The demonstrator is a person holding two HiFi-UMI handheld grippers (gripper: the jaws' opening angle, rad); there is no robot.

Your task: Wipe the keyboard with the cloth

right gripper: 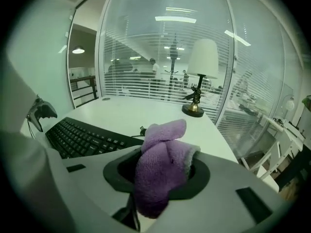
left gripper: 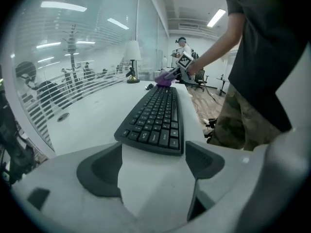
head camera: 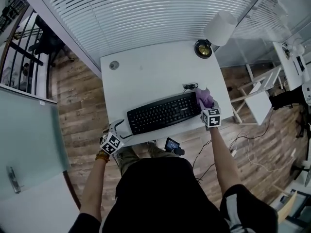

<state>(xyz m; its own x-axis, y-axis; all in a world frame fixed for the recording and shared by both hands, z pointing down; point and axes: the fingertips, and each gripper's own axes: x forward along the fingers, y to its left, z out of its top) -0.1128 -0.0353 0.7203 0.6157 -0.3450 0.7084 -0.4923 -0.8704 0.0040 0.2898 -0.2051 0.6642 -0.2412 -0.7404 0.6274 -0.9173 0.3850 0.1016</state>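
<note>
The black full-size plastic keyboard (head camera: 164, 112) is lying near the front edge of the white desk (head camera: 155, 67), its long axis running from one gripper towards the other. The purple fleecy cloth (right gripper: 163, 164) is sitting bunched in the clamping jaws of the right gripper (head camera: 208, 107), just at the keyboard's right end, with the keys stretching away leftward. The left gripper (left gripper: 153, 164) is holding its jaws wide and empty, just off the left end. No brand is showing, and the key legends are too small to read.
</note>
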